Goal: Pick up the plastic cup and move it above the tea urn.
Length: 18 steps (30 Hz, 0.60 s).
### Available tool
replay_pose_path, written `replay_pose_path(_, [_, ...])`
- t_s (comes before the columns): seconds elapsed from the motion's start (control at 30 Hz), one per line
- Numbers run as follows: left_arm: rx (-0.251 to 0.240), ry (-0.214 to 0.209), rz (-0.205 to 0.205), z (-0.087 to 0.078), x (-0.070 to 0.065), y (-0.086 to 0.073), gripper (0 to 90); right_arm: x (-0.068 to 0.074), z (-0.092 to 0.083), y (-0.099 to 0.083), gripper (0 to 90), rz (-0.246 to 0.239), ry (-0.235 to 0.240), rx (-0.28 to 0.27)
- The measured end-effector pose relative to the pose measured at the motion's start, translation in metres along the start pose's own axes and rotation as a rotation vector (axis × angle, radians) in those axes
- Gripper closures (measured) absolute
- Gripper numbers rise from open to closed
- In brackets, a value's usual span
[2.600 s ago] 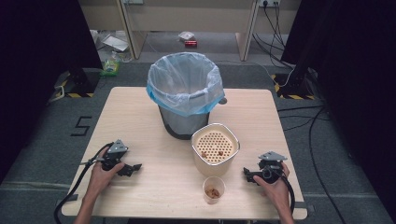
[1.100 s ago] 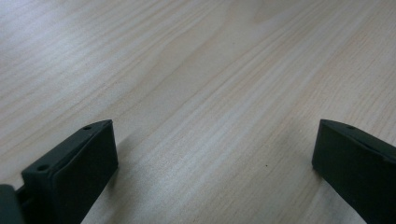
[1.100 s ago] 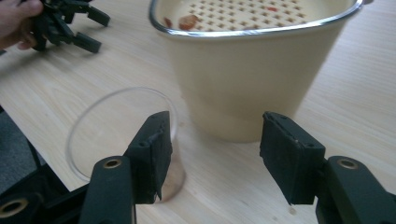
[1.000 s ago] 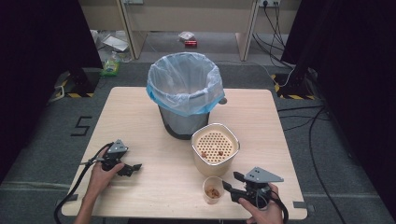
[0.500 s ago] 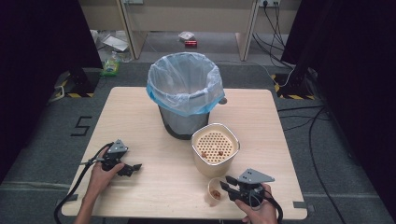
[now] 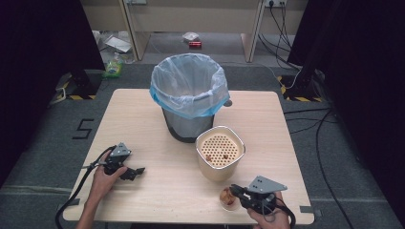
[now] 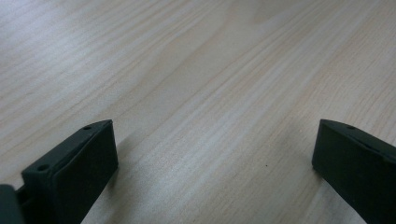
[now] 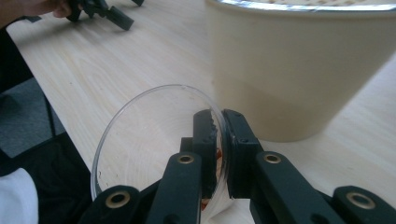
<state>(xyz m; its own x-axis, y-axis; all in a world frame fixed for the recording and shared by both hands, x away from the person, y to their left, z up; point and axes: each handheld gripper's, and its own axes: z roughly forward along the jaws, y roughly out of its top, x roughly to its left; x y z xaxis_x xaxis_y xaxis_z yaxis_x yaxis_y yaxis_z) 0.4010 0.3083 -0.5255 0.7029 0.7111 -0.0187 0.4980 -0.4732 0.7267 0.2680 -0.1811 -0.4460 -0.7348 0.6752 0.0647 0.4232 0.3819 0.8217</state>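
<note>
The wooden table point(image 6: 143, 114) takes up the middle of the high view, pale and grained, with dark carpet all around it. On that carpet, off the table's left edge, a single marking reads "5" point(image 6: 82, 129); nothing else on the scene can be read as writing, and no brand or label can be made out on any item.

At the far middle of the table stands the bin point(image 6: 189, 98), a dark tub lined with a thin bluish plastic bag folded over its rim. Just in front of it and a little to the right sits the cream pot point(image 6: 219, 157), square-ish with rounded corners, and inside its mouth lies a round strainer insert full of small holes, with a couple of brown bits resting on it.

Near the front edge, just ahead of the pot, is the clear plastic cup point(image 6: 228, 198) with some brownish food at its bottom. The right gripper point(image 8: 220, 140) has just been closing, and its jaws now pinch the cup's thin rim point(image 8: 154, 93), one inside the wall, one outside. The pot's cream wall rises just beyond.

Over on the left, the left gripper point(image 6: 131, 172) rests low on bare wood, jaws spread wide apart with nothing between them.
</note>
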Motion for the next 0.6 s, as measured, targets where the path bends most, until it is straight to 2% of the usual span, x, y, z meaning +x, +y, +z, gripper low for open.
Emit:
replay_pose_path(0.1, [0.0,0.0,-0.001,0.0,0.0,0.0,0.0,-0.005,-0.009,-0.001,84.9,-0.001,-0.027,-0.017])
replay_pose_path(0.13, [0.0,0.0,0.0,0.0,0.0,0.0,0.0,-0.013,-0.017,-0.001,85.0,0.001,-0.078,-0.03])
replay_pose_path(0.2, [0.0,0.0,0.0,0.0,0.0,0.0,0.0,-0.016,-0.019,-0.001,85.0,0.002,-0.093,-0.033])
replay_pose_path(0.23, [0.0,0.0,0.0,0.0,0.0,0.0,0.0,-0.022,-0.024,-0.002,85.0,-0.005,-0.135,-0.034])
replay_pose_path(0.33, [0.0,0.0,0.0,0.0,0.0,0.0,0.0,-0.03,-0.03,-0.003,85.0,-0.019,-0.203,-0.038])
replay_pose_path(0.37, [-0.001,0.0,0.0,0.0,0.0,0.0,0.0,-0.03,-0.03,-0.003,85.0,-0.019,-0.203,-0.038])
replay_pose_path(0.4, [0.0,0.0,0.0,0.0,0.0,0.0,0.0,-0.035,-0.033,-0.003,84.9,-0.025,-0.231,-0.042])
replay_pose_path(0.43, [0.0,0.0,0.0,0.0,0.0,0.0,0.0,-0.035,-0.033,-0.003,84.9,-0.025,-0.231,-0.042])
replay_pose_path(0.47, [0.0,0.0,0.0,0.0,0.0,0.0,0.0,-0.039,-0.035,-0.002,84.9,-0.033,-0.254,-0.046])
replay_pose_path(0.5, [-0.001,0.0,-0.001,0.0,0.0,0.0,0.0,-0.039,-0.035,-0.002,84.9,-0.033,-0.254,-0.046])
replay_pose_path(0.6, [0.0,0.0,0.0,0.0,0.0,0.0,0.0,-0.051,-0.037,0.004,84.9,-0.055,-0.318,-0.068])
